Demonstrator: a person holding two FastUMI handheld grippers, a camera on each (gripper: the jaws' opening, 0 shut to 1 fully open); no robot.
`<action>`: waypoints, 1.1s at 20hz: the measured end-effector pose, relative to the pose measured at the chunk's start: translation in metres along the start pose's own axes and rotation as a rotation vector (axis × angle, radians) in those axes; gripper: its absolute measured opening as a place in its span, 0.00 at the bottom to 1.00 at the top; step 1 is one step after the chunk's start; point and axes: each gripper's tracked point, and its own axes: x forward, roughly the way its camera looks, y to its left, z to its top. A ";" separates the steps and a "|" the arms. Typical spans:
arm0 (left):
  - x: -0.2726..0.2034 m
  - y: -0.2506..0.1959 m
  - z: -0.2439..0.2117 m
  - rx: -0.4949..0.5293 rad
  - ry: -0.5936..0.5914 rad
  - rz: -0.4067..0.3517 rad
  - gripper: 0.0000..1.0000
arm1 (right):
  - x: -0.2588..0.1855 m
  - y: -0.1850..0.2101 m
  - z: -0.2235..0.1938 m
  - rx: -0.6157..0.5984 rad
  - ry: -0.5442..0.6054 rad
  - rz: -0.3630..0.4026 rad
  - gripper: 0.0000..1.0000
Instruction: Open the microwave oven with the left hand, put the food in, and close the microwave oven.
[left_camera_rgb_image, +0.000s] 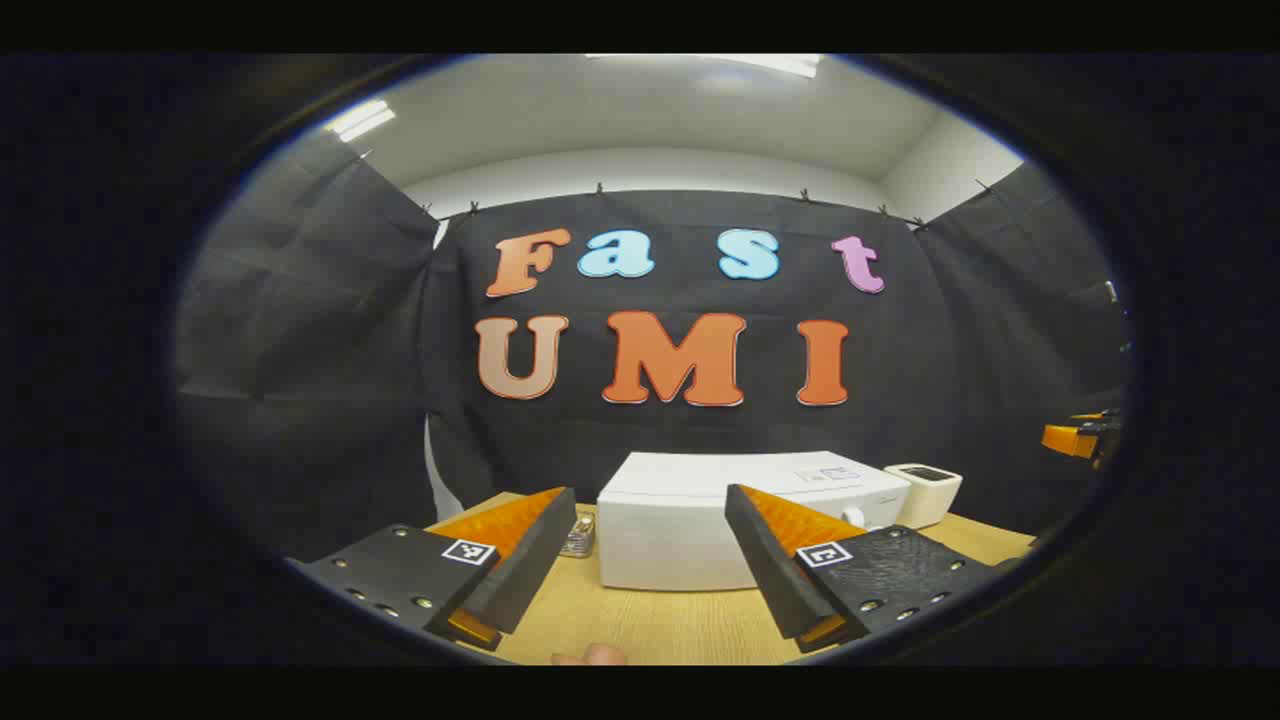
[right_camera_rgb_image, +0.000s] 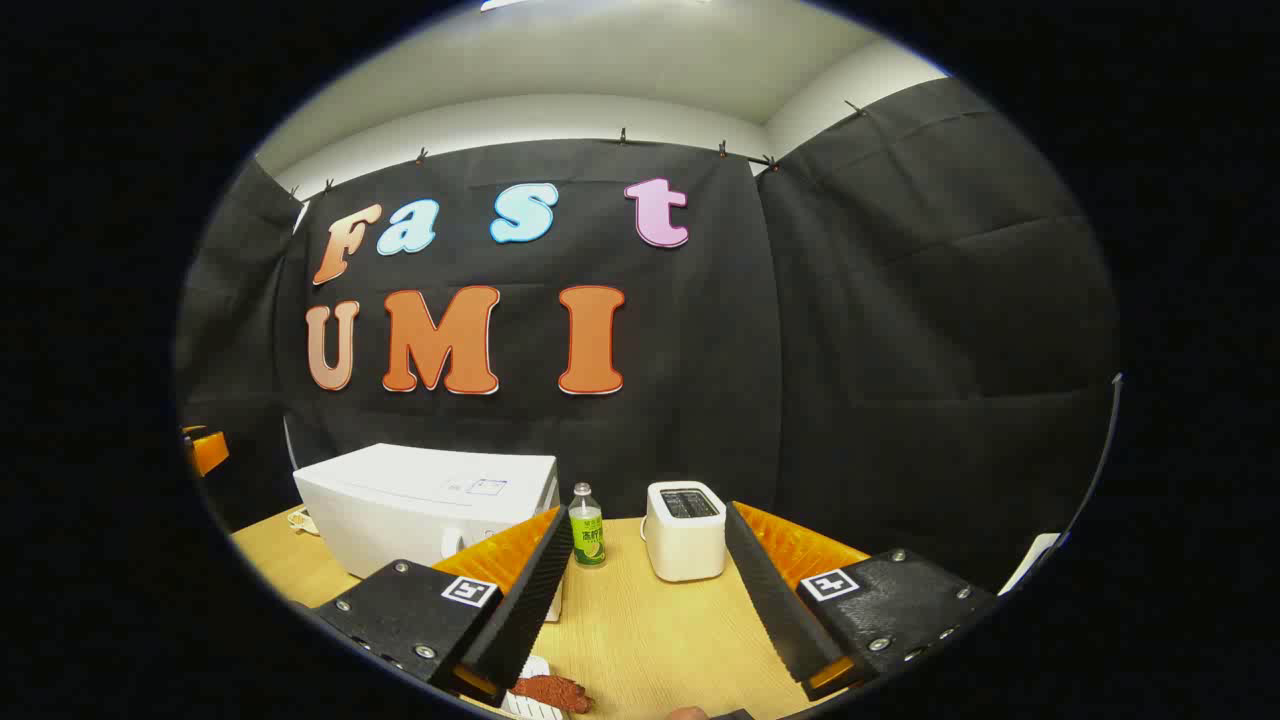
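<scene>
Microwave oven: the white microwave oven (left_camera_rgb_image: 740, 525) sits shut on the wooden counter (left_camera_rgb_image: 660, 625). In the left gripper view its long axis runs left to right across the frame and its broad front face looks toward the camera. In the right gripper view (right_camera_rgb_image: 430, 510) it stands at the left, turned so one corner comes forward.
Food: a reddish-brown piece of food (right_camera_rgb_image: 552, 692) lies on a white dish (right_camera_rgb_image: 530, 700) at the bottom edge of the right gripper view, near the left finger; the dish is cut off by the edge.
Bottle: a small bottle (right_camera_rgb_image: 586, 527) with a green label stands upright between the microwave oven and the toaster.
Toaster: a white toaster (right_camera_rgb_image: 686, 530) stands upright, slots facing up, to the right of the bottle. In the left gripper view it (left_camera_rgb_image: 925, 493) sits just right of the microwave oven.
Left tool: the left tool (left_camera_rgb_image: 650, 520) hangs above the counter, fingers spread wide, nothing between them.
Right tool: the right tool (right_camera_rgb_image: 650, 545) is likewise wide apart and empty.
Small object: something shiny (left_camera_rgb_image: 578, 537) lies left of the microwave oven; I cannot tell what.
</scene>
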 end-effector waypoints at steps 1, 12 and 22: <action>0.000 0.000 -0.001 -0.002 0.003 0.000 0.92 | -0.001 0.001 0.003 -0.004 -0.005 0.001 0.95; -0.003 0.009 -0.006 -0.002 0.016 0.013 0.96 | -0.003 0.015 0.000 -0.017 0.002 0.035 0.94; -0.005 -0.011 -0.002 -0.015 0.017 -0.038 0.96 | -0.006 0.012 -0.005 -0.014 0.012 0.030 0.94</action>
